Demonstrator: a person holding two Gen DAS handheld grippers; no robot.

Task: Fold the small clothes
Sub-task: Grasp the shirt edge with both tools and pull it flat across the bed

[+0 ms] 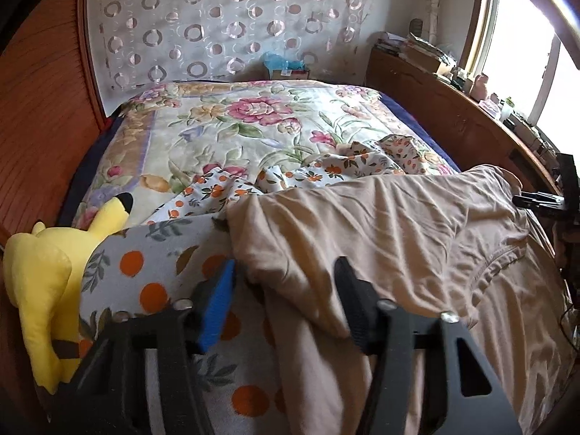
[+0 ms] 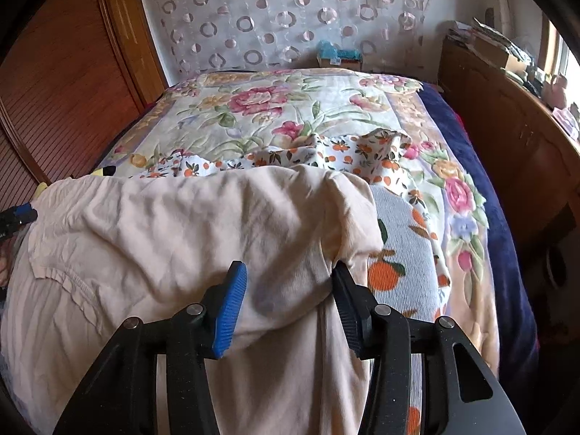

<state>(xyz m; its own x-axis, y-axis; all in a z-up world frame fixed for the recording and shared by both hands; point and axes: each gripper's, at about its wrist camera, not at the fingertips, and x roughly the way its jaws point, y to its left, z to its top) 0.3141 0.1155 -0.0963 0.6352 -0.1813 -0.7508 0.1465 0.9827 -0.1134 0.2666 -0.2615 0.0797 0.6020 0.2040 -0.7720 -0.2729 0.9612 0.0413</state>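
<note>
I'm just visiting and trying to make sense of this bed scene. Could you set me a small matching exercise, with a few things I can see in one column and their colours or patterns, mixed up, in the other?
Things:
1. plush toy
2. garment lying between both grippers' fingers
3. cloth under the garment
4. quilt covering the bed

Looks:
A. white with oranges and leaves
B. plain beige
C. big pink flowers
D. yellow

Pairs: 1-D, 2-B, 3-A, 4-C
</note>
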